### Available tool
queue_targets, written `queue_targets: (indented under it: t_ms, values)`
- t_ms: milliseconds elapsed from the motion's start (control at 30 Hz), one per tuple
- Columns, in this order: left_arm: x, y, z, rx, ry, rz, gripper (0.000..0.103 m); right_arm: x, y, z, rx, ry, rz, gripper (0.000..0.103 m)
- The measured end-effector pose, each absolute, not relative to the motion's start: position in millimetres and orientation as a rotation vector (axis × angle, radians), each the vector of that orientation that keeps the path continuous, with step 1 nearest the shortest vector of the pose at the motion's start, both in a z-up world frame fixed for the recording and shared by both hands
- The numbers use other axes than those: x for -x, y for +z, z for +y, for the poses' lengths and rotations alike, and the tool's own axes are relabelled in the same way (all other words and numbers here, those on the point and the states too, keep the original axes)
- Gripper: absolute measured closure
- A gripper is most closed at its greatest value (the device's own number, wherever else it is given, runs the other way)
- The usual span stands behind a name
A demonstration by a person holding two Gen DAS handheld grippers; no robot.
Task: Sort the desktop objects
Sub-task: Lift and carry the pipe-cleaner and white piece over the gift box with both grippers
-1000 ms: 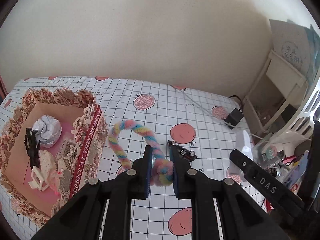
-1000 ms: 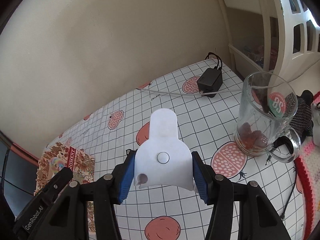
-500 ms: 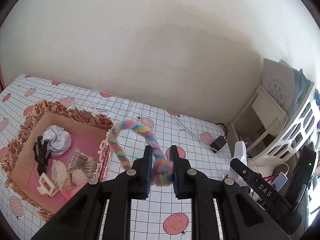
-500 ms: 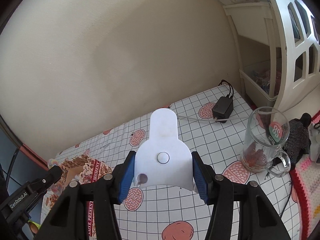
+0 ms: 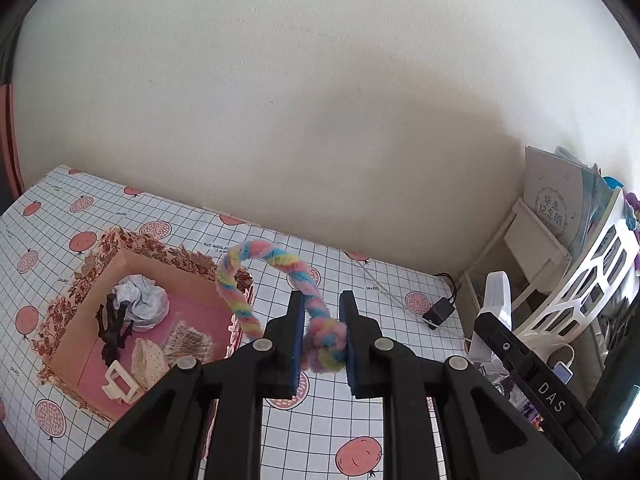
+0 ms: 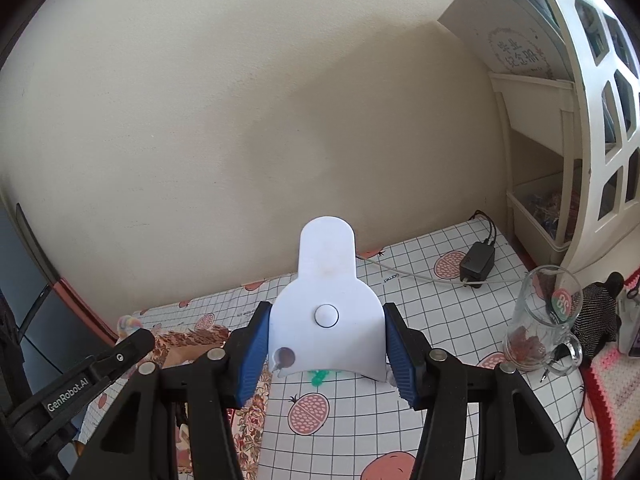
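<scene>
My left gripper (image 5: 320,340) is shut on a fuzzy pastel rainbow braided headband (image 5: 276,264) and holds it high above the table, its arch standing up past the fingertips. Below and to the left is an open floral cardboard box (image 5: 84,288) holding crumpled paper, a black clip, a white hair clip and cotton swabs. My right gripper (image 6: 326,344) is shut on a white plastic holder (image 6: 326,304) with a round button, also held high. A small green object (image 6: 320,376) lies on the table beneath it.
The table wears a white grid cloth with red fruit prints (image 5: 340,412). A black adapter with white cable (image 6: 476,260) lies near the wall. A glass mug (image 6: 540,320) stands right. A white shelf unit (image 6: 588,120) with books fills the right side.
Both grippers have risen well above the table with their objects still held. The box and the mug now look smaller and farther below.
</scene>
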State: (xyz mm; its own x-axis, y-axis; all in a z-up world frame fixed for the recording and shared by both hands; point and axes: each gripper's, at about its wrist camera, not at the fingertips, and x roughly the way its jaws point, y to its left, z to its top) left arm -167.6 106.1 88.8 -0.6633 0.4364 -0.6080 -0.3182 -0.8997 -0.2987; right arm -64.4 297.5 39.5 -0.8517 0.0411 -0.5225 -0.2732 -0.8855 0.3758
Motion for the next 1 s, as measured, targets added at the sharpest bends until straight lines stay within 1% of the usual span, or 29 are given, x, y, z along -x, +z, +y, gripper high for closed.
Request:
queue_targets:
  t_ms: [433, 800, 1000]
  values:
    - [174, 94, 77, 0.979, 2.578, -0.253, 0.085, 77, 54, 240, 0.762, 2.880, 0.583, 0.046]
    - [189, 92, 33, 0.990, 2.625, -0.329, 0.085, 92, 51, 189, 0.806, 2.931, 0.464, 0.046]
    - [198, 87, 8, 1.009, 2.648, -0.374, 0.085, 101, 48, 166, 0.831, 2.951, 0.446, 0.046]
